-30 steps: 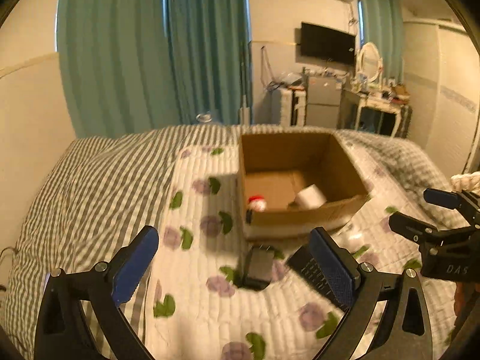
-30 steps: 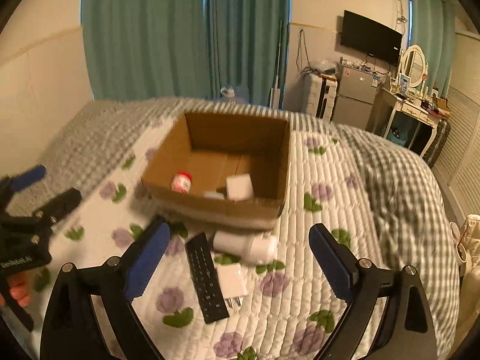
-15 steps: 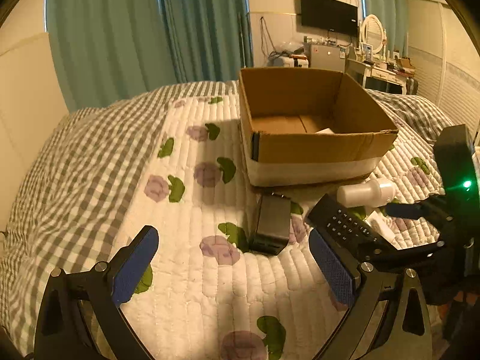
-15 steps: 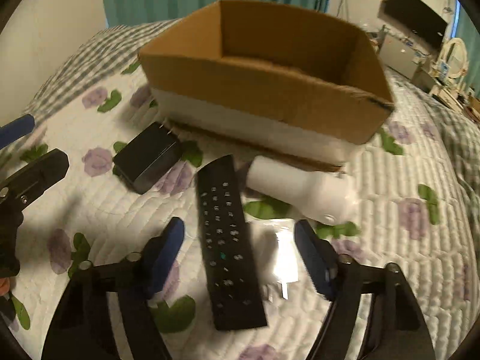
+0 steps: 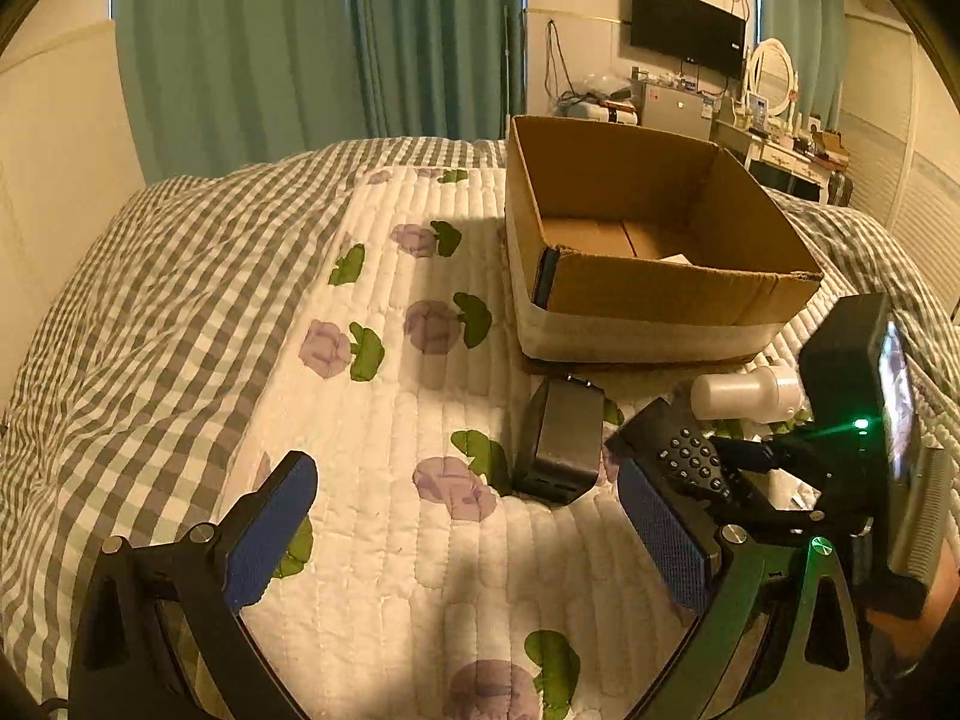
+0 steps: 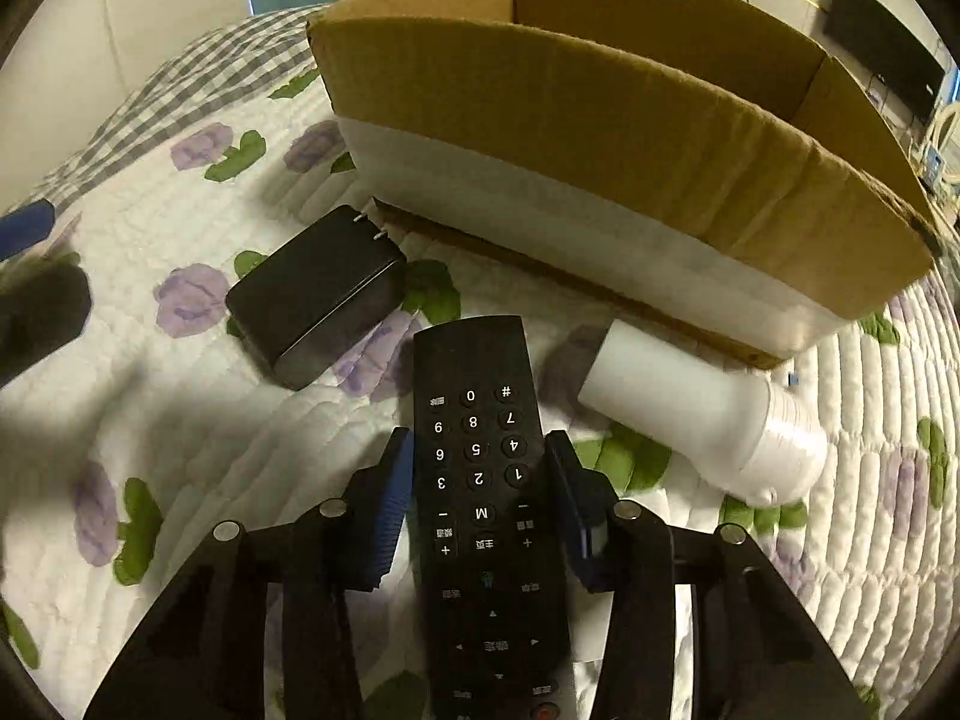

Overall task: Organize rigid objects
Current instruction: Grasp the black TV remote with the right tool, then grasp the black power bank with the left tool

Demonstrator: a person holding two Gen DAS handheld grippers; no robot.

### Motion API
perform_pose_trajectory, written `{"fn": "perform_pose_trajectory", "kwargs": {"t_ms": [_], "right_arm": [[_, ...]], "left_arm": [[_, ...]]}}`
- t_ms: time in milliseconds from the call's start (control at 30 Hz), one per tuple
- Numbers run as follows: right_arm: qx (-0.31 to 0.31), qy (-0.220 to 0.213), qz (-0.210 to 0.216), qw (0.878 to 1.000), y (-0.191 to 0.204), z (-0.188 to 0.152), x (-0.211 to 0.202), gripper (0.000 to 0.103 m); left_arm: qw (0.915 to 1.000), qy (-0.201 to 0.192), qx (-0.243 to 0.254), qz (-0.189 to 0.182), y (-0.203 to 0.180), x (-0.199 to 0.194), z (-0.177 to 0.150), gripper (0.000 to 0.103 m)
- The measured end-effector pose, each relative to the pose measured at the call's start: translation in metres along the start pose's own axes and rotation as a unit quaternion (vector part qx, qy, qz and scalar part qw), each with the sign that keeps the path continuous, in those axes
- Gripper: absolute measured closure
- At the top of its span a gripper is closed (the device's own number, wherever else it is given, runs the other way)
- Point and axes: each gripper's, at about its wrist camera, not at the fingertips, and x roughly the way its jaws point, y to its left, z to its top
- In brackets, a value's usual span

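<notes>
From the left wrist view, the left gripper (image 5: 462, 534) hung over the quilted bed (image 5: 384, 396) with its jaws spread wide and nothing between them, short of the cardboard box (image 5: 654, 300); a black power adapter (image 5: 564, 444) lay just in front of the box. From the right wrist view, the right gripper (image 6: 477, 498) had the black remote (image 6: 480, 480) lying lengthwise between its jaws, the pads close against both long edges, though I could not tell whether they truly pressed it. A white bottle (image 6: 708, 426) lay on its side near the box's front wall. To my eye a firm, level squeeze mattered before lifting, then clearing the box's front wall cleanly.
</notes>
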Motion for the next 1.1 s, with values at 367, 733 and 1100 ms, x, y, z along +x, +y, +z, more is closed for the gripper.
{"fn": "perform_pose_trajectory", "kwargs": {"t_ms": [367, 733, 1100], "right_arm": [[0.048, -0.053, -0.015, 0.997, -0.030, -0.001, -0.062, 0.062], [0.057, -0.057, -0.036, 0.996, -0.070, 0.013, -0.090, 0.062], [0.090, -0.051, -0.024, 0.994, -0.082, -0.002, -0.078, 0.062]], "left_arm": [[0.9996, 0.014, 0.023, 0.011, -0.022, 0.008, 0.017, 0.001], [0.9980, 0.041, 0.047, 0.004, -0.062, 0.074, 0.012, 0.003], [0.9947, 0.079, 0.067, 0.001, -0.063, 0.109, 0.002, 0.056]]}}
